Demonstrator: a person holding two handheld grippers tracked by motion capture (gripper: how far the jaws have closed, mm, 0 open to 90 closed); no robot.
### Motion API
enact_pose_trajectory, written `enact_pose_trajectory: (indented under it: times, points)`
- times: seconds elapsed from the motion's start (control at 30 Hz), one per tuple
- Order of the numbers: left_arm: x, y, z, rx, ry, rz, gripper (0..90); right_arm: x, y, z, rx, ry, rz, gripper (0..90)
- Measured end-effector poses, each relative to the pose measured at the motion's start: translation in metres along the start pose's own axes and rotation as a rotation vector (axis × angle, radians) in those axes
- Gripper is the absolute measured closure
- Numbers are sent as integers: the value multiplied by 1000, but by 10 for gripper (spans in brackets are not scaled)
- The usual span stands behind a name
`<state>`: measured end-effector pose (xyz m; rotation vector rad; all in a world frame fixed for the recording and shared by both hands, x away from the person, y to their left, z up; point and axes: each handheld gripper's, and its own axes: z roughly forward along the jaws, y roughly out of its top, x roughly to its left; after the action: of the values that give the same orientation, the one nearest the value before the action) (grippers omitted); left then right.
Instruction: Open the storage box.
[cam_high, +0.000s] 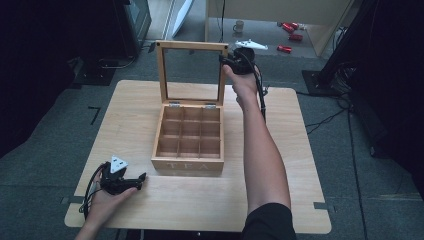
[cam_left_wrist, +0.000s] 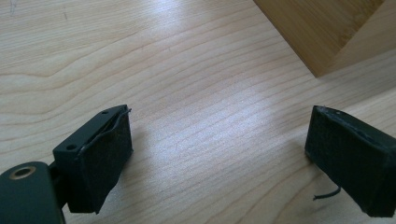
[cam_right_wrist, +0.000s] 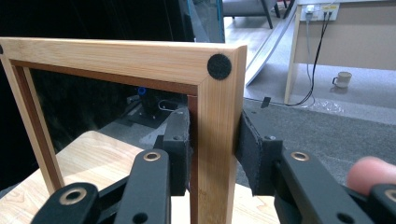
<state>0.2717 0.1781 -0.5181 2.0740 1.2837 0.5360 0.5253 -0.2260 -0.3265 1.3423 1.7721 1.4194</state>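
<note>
A wooden tea box (cam_high: 187, 162) with several empty compartments sits mid-table, its glass-paned lid (cam_high: 192, 47) standing upright. My right gripper (cam_high: 231, 59) is shut on the lid's right frame just below the top corner. In the right gripper view the lid's frame (cam_right_wrist: 219, 84) runs between my right gripper's (cam_right_wrist: 212, 144) two pads, which press it from both sides. My left gripper (cam_high: 141, 180) rests open on the table at the front left, pointing toward the box. Bare wood lies between my left gripper's (cam_left_wrist: 219, 158) jaws, and a corner of the box (cam_left_wrist: 317, 32) shows beyond them.
The wooden table (cam_high: 285, 200) has bare room around the box. On the floor beyond lie a mug (cam_high: 239, 26) and red cans (cam_high: 290, 31). Dark equipment stands at the back left, and cables run on the floor at the right.
</note>
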Motion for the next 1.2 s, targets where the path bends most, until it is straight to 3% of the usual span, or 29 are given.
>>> enact_pose_trajectory:
  times: [0.8,1.03,1.2]
  points:
    - [0,0,0,-2,-1,0,81,-5,0,19,5,-36,53,670]
    - [0,0,0,-2,-1,0,81,-6,0,16,1,-17,57,663]
    - [0,0,0,-2,-1,0,81,-5,-2,7,-17,-25,52,539]
